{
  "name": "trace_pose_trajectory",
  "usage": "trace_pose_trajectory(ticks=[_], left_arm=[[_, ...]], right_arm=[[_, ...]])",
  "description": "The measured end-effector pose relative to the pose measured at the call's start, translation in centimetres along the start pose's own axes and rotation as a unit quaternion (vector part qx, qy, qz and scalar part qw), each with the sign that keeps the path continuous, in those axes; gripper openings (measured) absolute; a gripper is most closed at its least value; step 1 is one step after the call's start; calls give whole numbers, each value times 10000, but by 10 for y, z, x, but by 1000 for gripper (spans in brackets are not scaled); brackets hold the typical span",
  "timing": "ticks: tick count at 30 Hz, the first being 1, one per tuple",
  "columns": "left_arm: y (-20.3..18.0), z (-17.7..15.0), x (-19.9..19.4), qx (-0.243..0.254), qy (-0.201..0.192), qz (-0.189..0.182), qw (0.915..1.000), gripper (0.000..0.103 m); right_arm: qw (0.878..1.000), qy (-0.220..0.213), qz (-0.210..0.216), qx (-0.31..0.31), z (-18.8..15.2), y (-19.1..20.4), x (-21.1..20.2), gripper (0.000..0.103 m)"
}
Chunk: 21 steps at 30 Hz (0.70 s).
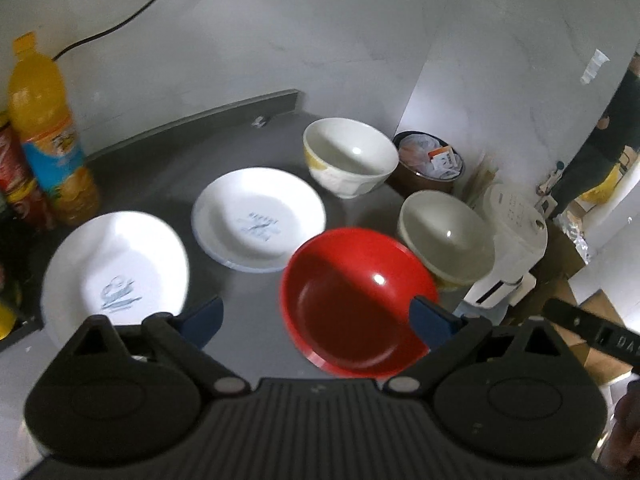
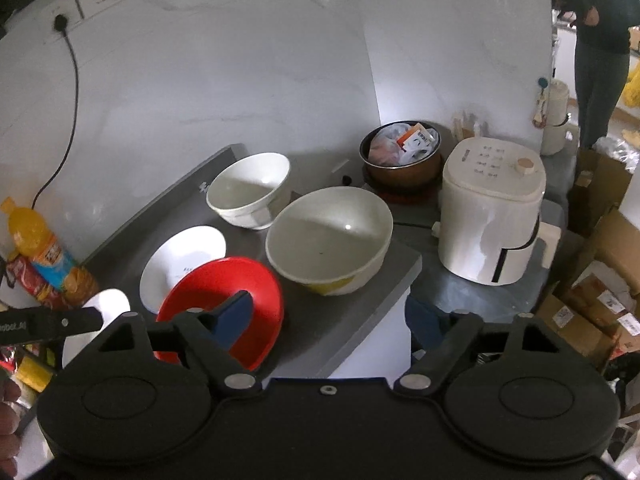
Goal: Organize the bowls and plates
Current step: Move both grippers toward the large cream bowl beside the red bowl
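With both grippers hovering above a grey countertop (image 1: 256, 304), neither holds anything: the left gripper (image 1: 316, 320) has its blue-padded fingers (image 1: 204, 320) spread wide, and the right gripper (image 2: 332, 320) is spread wide too. Red plate (image 1: 356, 300) sits nearest on the counter, its right edge overlapped in the left wrist view by the left gripper's right pad; contact cannot be told. In the right wrist view the right gripper's left finger (image 2: 236, 316) overlaps that same red plate (image 2: 224, 288), while its right finger hangs past the counter edge. Two white plates lie left of the red one: the near white plate (image 1: 116, 268) with a faint blue print, and the far white plate (image 1: 260, 218) behind it, close together, maybe just touching at the rims. Two bowls stand upright and empty: a large cream bowl (image 2: 330, 236) with yellow on its lower side, just right of the red plate near the counter's corner, and a smaller white bowl (image 2: 248, 190) behind it toward the wall. Orange drink bottle (image 1: 48, 132) stands at far left next to a red-labelled bottle (image 1: 20, 184). Off the counter's right end sit a brown pot (image 2: 402, 156) stuffed with packets and a white air fryer (image 2: 492, 208). Black cable (image 2: 68, 92) runs down the wall from a socket. A person (image 2: 600, 40) stands at far right.
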<state>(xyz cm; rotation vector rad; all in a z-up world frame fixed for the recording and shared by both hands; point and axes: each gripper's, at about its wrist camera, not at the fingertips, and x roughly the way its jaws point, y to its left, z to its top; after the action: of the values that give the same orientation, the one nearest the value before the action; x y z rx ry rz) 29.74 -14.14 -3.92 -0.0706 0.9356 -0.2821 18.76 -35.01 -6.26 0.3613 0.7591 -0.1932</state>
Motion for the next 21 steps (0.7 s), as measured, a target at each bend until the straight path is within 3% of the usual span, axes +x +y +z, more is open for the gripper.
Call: trace_pose_trajectory(ticks=[4, 10, 21], left_arm=[[-19, 16, 25, -89, 3, 14, 10000, 98], [-44, 34, 65, -182, 94, -16, 9998, 85], [-80, 52, 128, -360, 366, -181, 9985, 57]], right_arm=[[9999, 131, 46, 65, 17, -17, 23, 76], [9992, 340, 170, 115, 35, -37, 56, 71], [9962, 736, 456, 97, 52, -64, 112, 46]])
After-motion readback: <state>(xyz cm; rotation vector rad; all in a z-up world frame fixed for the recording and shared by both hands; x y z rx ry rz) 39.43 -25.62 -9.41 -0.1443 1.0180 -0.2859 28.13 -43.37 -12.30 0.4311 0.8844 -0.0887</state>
